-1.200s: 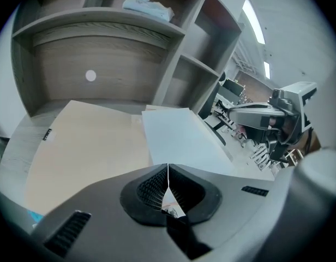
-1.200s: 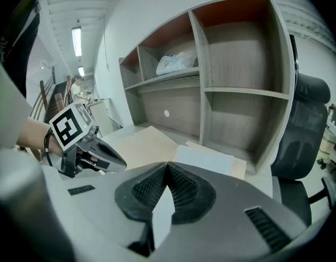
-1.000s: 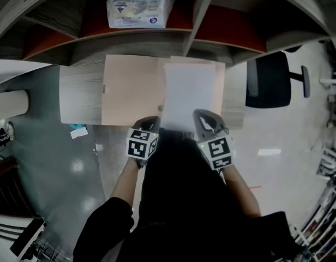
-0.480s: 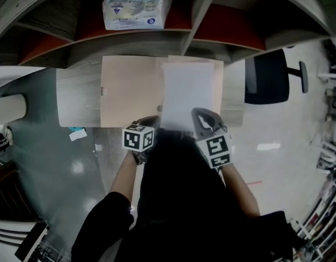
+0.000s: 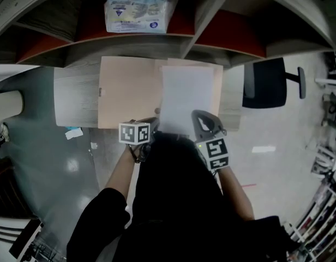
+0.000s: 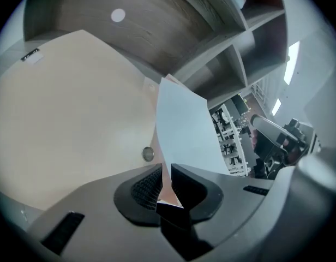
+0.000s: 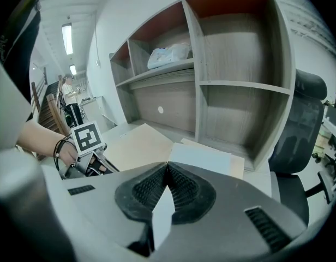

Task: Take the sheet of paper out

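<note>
The white sheet of paper is pictured lying on the right half of an open tan folder on the bench. Its near edge is clamped flat between the jaws of the right hand-held gripper, evidently so that it can be drawn toward the person and clear of the folder.

Just to the left of that grip, the left hand-held gripper is set at the folder's near edge, close to the fold. Its jaws are opening, and a thin tan sliver of folder and the sheet's corner are seen in the narrow gap between them; no firm pinch is shown. This placement is judged to be for steadying the folder while the sheet is freed.

Both hand-held grippers are pointed forward and downward at a slant, side by side in front of the person's body, with the forearms drawn in close. The left one is rolled so that a face of its marker cube is turned upward.

Beyond the tips of both, shelves are mounted over the bench, and a wrapped package is seen resting on one.
</note>
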Tool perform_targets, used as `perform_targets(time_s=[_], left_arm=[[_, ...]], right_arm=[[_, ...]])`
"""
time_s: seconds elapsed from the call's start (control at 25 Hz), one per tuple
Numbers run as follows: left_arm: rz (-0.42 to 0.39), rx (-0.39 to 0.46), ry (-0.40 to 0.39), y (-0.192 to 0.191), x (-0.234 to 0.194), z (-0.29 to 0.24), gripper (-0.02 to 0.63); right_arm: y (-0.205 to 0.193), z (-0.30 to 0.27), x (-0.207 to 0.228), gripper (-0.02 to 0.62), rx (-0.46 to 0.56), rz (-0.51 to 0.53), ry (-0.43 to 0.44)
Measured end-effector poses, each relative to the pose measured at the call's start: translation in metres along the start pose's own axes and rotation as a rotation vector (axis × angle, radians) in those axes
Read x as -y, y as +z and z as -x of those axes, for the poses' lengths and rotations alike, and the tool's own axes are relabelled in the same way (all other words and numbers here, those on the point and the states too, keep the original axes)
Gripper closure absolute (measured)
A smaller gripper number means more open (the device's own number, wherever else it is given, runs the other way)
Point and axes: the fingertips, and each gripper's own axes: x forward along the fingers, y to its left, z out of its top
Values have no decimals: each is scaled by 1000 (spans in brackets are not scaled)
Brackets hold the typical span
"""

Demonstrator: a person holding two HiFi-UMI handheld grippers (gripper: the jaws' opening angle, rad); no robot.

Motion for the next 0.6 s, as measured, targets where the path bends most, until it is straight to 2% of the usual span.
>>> perform_targets(time_s=[0.12, 0.32, 0.6], left_arm=[[91, -32, -39, -5, 0, -6, 456], [182, -42, -73, -7, -2, -15, 426], [241, -70, -112, -11, -1, -24, 388]], right_arm=[[-1, 1, 5, 578, -1, -11, -6], [-2, 4, 14, 578, -6, -17, -23], [-6, 7, 19, 578, -10, -24, -34]])
